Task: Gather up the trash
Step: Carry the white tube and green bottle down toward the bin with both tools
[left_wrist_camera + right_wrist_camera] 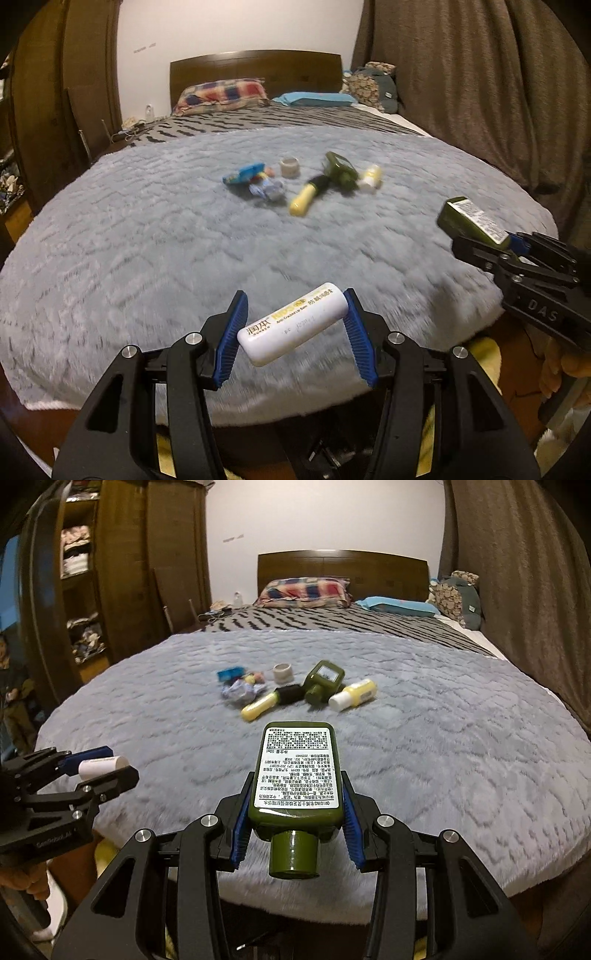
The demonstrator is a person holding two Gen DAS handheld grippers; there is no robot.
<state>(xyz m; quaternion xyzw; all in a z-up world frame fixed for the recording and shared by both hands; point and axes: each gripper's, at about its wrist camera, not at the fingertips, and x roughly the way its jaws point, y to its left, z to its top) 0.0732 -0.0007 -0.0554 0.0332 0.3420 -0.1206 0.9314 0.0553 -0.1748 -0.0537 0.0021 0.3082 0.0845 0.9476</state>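
My left gripper is shut on a white lip-balm tube, held crosswise between the blue pads above the foot of the bed. My right gripper is shut on a dark green bottle, label up and cap toward the camera. The left wrist view shows that bottle at the right edge; the right wrist view shows the white tube at the left. Mid-bed lies a pile: a yellow tube, a second green bottle, a small yellow-white bottle, a beige tape roll and crumpled wrappers.
The grey fluffy blanket covers the bed, with pillows and a wooden headboard at the far end. Brown curtains hang on the right. A wooden wardrobe with shelves stands on the left. A person stands at the far left edge.
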